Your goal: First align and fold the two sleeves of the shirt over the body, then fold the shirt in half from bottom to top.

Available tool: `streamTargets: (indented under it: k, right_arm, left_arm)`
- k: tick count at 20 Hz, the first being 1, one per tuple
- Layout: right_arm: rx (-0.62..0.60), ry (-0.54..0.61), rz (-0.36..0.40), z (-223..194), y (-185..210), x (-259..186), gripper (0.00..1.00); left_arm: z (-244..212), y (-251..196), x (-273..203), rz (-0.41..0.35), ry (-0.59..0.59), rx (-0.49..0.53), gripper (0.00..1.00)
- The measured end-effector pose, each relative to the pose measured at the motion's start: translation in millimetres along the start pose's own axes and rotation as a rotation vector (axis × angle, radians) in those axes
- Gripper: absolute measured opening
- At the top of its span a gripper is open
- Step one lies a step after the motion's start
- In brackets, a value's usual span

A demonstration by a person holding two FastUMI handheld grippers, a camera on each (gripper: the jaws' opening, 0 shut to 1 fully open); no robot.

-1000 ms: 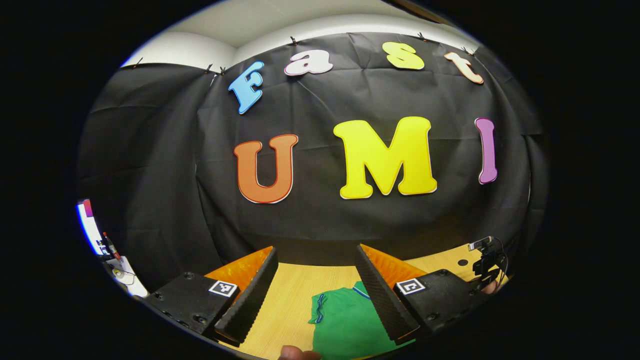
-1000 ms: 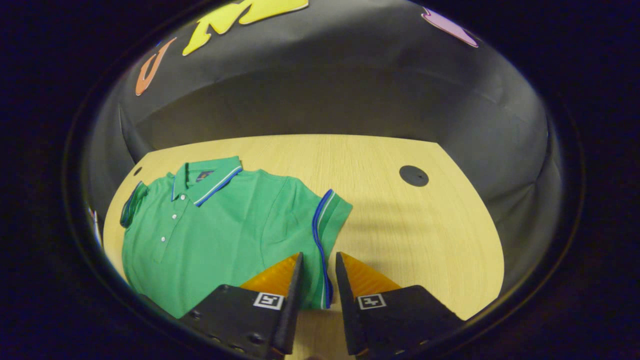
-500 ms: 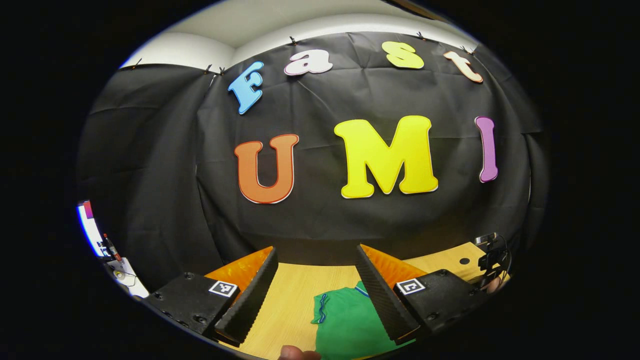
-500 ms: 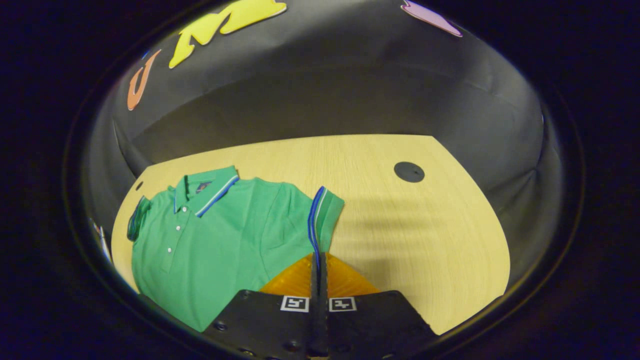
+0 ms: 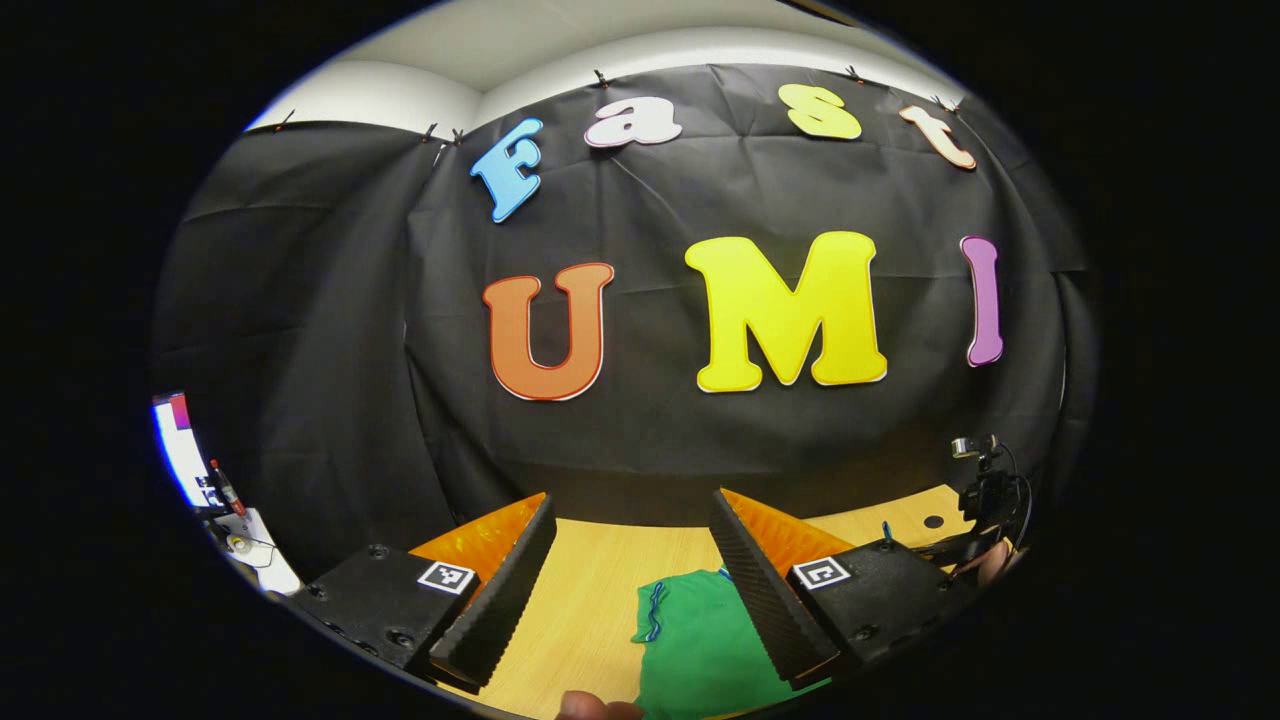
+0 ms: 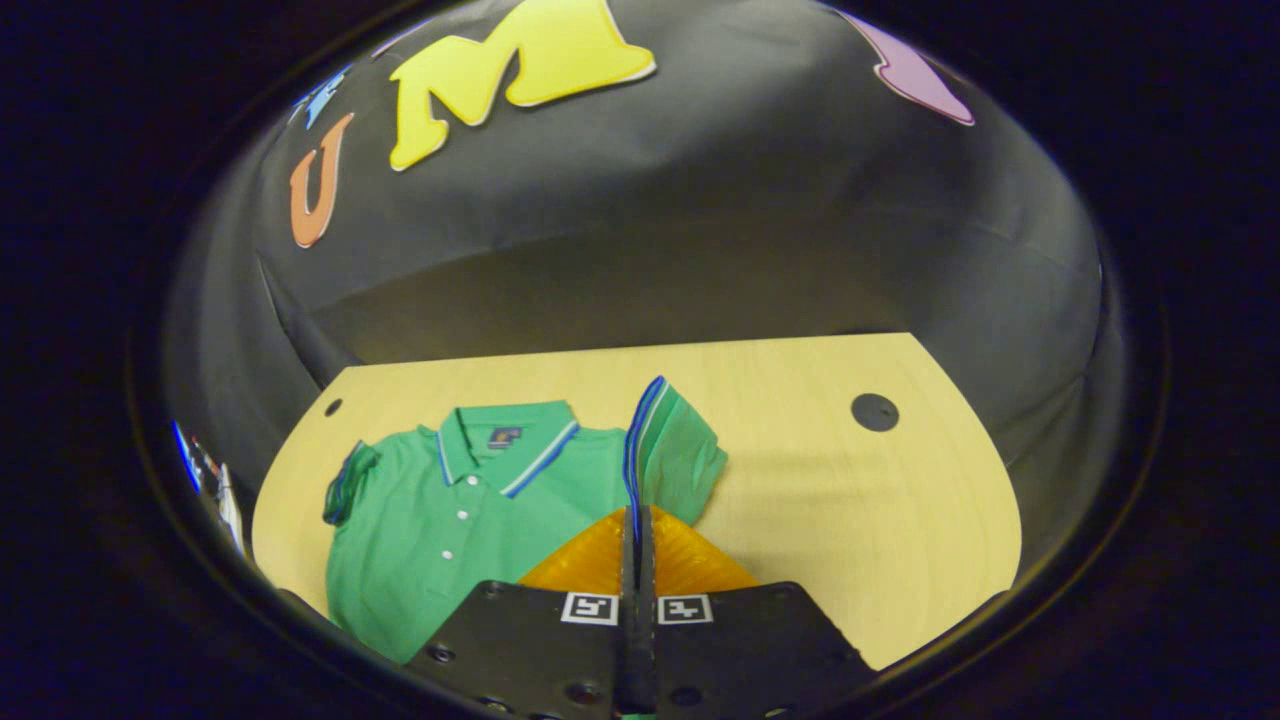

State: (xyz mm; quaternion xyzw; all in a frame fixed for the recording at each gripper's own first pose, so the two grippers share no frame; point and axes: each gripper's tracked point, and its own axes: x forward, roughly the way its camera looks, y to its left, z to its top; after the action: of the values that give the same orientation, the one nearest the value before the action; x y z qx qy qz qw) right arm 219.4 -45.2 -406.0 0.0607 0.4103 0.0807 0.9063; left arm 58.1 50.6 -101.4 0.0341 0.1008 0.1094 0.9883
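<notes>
- Right tongs [image 6: 637, 530] pressed together, pinching the sleeve [image 6: 665, 450] by its striped cuff; sleeve lifted off the table [image 6: 900, 500], standing up at frame centre in the right gripper view.
- Left tongs [image 5: 635, 560] spread wide, holding nothing, hovering above the table at the bottom of the left gripper view.
- Shirt [image 6: 450, 510] lies flat on the table, lower left of the right gripper view, collar [image 6: 505, 445] toward the wall, placket buttoned. Other sleeve [image 6: 345, 480] at far left, looks partly curled, not yet folded.
- In the left gripper view, a piece of the shirt [image 5: 700, 640] sits between and below the spread fingers, bottom centre.
- Step, as I read it: first sleeve fold, carrying the sleeve over the body.
- Risks:
  - Grip is only on the thin cuff edge; a fast sweep could pull it out of the tongs and the sleeve drops short.
  - Nothing pins the body. Pulling sideways could drag the whole shirt across the table or bunch the shoulder, so the crease lands skewed.
  - Lifting too high hauls the side seam up and wrinkles the chest.
  - Releasing before the cuff lies flat, and the sleeve could spring back.
- Left tongs could hold the body down; can't tell whether they are over the right spot.
</notes>
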Motion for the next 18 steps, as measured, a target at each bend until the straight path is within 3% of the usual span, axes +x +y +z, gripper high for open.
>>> streamTargets:
  k: [9,16,18]
  right_arm:
    - [-0.055,0.047,0.067,-6.0,97.6,15.4,0.0]
    - [-0.081,0.106,0.098,-32.5,142.9,34.9,0.0]
    - [-0.056,0.085,0.138,-31.5,154.9,29.9,0.17]
  left_arm:
    - [-5.3,42.3,-20.1,0.073,0.01,-0.014,0.99]
    - [-11.9,68.8,-31.8,0.126,0.032,-0.016,0.99]
    - [-15.2,73.3,-33.2,0.135,0.043,-0.01,0.99]
